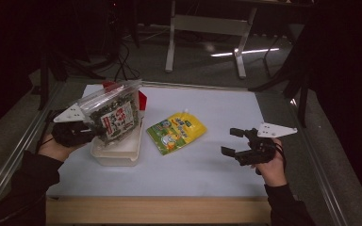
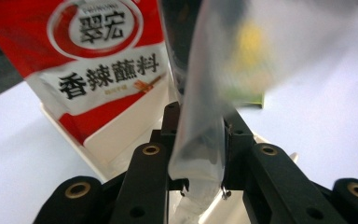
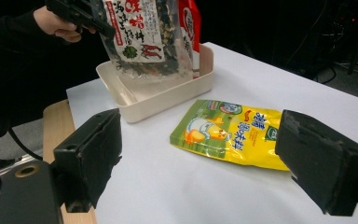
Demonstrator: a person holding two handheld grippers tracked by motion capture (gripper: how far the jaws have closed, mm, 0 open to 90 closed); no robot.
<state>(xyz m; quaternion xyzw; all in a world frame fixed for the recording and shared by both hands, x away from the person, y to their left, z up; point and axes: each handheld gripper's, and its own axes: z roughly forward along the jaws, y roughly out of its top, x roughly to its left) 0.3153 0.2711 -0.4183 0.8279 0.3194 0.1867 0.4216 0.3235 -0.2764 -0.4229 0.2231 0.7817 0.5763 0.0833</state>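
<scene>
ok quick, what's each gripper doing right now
Left gripper: closed on the edge of the clear snack bag, over the tray.
Right gripper: open, holding nothing.

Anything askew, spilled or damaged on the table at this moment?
Nothing spilled or torn. The left gripper is clamped on the edge of the clear seaweed snack bag, holding it tilted over the cream tray, where a red packet stands upright. The yellow pouch lies flat and angled on the table. The right gripper is open.
</scene>
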